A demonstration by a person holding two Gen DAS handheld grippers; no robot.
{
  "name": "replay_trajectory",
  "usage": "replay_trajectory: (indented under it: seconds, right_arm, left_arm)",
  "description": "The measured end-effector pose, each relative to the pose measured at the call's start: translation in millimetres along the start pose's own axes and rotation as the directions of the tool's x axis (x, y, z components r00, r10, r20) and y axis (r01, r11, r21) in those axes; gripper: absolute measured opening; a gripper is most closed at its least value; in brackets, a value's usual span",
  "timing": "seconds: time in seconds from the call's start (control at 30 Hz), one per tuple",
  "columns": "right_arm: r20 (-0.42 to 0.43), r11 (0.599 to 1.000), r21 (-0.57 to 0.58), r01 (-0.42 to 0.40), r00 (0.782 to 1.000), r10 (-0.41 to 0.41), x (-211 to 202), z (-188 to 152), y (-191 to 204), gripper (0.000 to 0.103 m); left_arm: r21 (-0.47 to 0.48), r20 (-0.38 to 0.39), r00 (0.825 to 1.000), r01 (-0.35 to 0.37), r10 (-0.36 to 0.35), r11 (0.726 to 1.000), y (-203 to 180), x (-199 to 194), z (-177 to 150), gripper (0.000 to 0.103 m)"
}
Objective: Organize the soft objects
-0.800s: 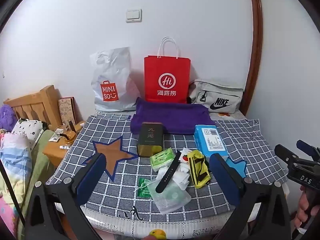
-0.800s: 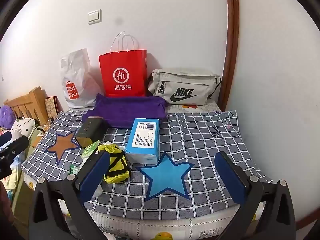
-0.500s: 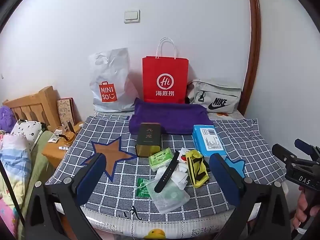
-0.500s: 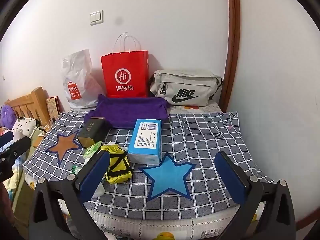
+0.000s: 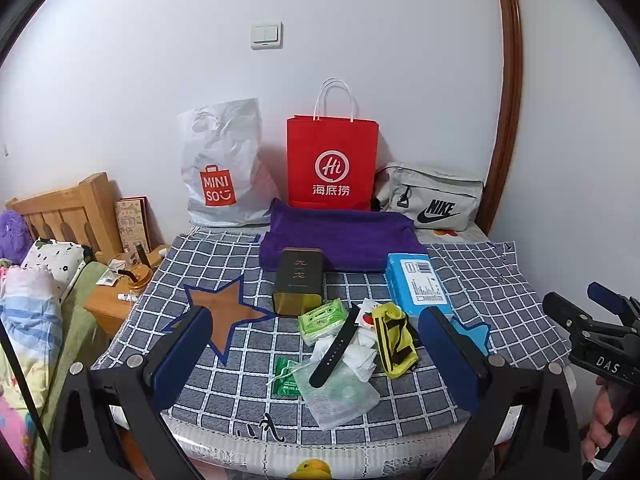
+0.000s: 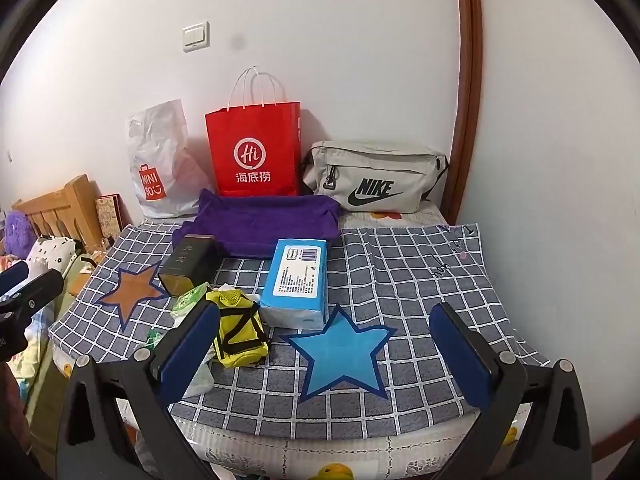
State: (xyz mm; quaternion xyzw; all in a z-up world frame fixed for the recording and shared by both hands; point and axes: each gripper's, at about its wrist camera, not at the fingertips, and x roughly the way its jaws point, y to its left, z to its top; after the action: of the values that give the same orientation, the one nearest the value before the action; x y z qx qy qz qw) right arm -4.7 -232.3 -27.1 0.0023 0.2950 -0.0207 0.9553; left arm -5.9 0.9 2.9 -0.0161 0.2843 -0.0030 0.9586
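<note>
A checked cloth (image 5: pixel 500 280) covers the bed end. On it lie a folded purple towel (image 5: pixel 344 240), a blue tissue pack (image 5: pixel 416 284), a yellow mesh pouch (image 5: pixel 394 340), a green tissue packet (image 5: pixel 322 320), a black strap (image 5: pixel 334 350), clear plastic bags (image 5: pixel 340 390) and a dark tin (image 5: pixel 298 280). My left gripper (image 5: pixel 324 352) is open and empty, held above the near edge in front of the pile. My right gripper (image 6: pixel 326 348) is open and empty, over the blue star (image 6: pixel 340 354), with the pouch (image 6: pixel 238 330) by its left finger.
A white Miniso bag (image 5: pixel 224 168), a red paper bag (image 5: pixel 332 164) and a grey Nike bag (image 5: pixel 432 200) stand against the back wall. A wooden headboard (image 5: pixel 64 208), a nightstand (image 5: pixel 116 300) and bedding lie to the left. A wall rises at the right.
Both grippers have backed off or risen slightly; the objects sit a little lower and farther in view. Nothing on the cloth has moved.
</note>
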Motion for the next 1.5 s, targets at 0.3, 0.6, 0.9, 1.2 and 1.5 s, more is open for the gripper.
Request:
replay_trajectory:
  seconds: [0.3,0.6,0.9,1.2,1.5]
  right_arm:
    - [0.007,1.0,-0.001,-0.007,1.0,0.007,-3,-1,1,0.103]
    - [0.011,1.0,-0.002,-0.012,1.0,0.012,-5,-2,1,0.103]
    - [0.013,1.0,-0.001,-0.018,1.0,0.018,-6,-2,1,0.103]
    - [0.018,1.0,0.0,-0.021,1.0,0.021,-9,-2,2,0.103]
    - [0.022,1.0,0.001,-0.028,0.999,0.028,-11,-2,3,0.103]
  left_arm:
    - [0.004,0.002,1.0,-0.002,0.002,1.0,-1,-1,1,0.103]
    - [0.006,-0.003,1.0,-0.006,0.006,1.0,-3,-2,2,0.103]
    - [0.012,-0.003,1.0,-0.009,0.009,1.0,-3,-1,3,0.103]
    - [0.013,-0.003,1.0,-0.008,0.008,1.0,-3,0,4,0.103]
    - [0.018,-0.001,1.0,-0.012,0.012,1.0,-2,1,4,0.103]
